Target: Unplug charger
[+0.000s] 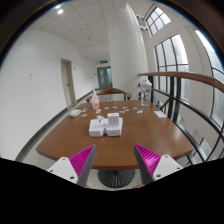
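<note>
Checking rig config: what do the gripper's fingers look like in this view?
Gripper: two fingers rising from the bottom of the gripper view, each with a magenta pad on its inner face and a white, angular outer body. The pads look ribbed or textured. No cables, markings, hand or sleeve visible. They stand apart, nothing between them.

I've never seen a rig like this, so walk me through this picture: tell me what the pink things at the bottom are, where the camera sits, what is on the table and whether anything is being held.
The camera rides on a hand-held gripper that a person carries; there is no robot arm. It looks forward along the gripper's two fingers, and the pink shapes are the pads on their inner faces. The fingers stand apart, open, with nothing between them, so nothing is held.

Beyond them is a long wooden table in a bright room with large windows on one side. Near the middle of the table lies a cluster of white blocks, possibly chargers, though too small to be sure. More small items sit further back, too distant to name.
</note>
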